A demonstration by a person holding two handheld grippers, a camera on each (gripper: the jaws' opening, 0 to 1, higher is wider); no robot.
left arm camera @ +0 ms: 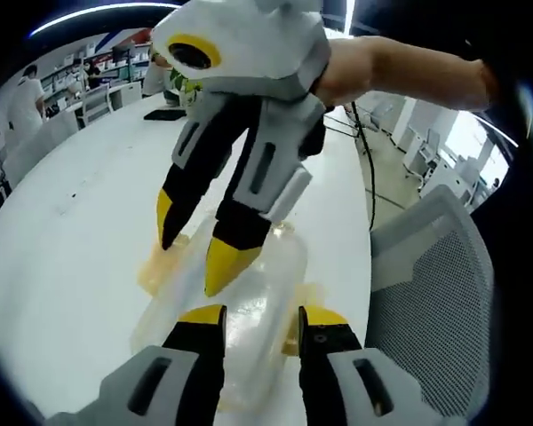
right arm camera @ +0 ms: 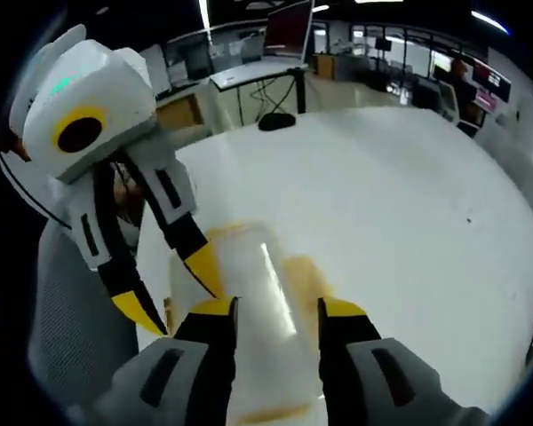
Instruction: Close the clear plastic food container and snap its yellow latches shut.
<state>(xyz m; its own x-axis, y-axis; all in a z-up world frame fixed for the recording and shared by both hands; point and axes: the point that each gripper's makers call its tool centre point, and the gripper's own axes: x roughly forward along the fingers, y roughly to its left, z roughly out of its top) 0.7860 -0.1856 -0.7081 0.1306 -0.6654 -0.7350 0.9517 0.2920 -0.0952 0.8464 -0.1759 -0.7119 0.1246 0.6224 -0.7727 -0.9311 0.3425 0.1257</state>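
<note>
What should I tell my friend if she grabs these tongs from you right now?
Left tongs: open, tips at the near edge of the clear container.
Right tongs: open, tips spread over the container's lid.
The container sits on the white table, beside a mesh chair. Yellow latches show at its sides.
Done: the lid looks laid on top, though the blur makes it hard to be sure it is seated.
Left: press the lid down, then snap each yellow latch shut. I cannot tell if any latch is already snapped.
</note>
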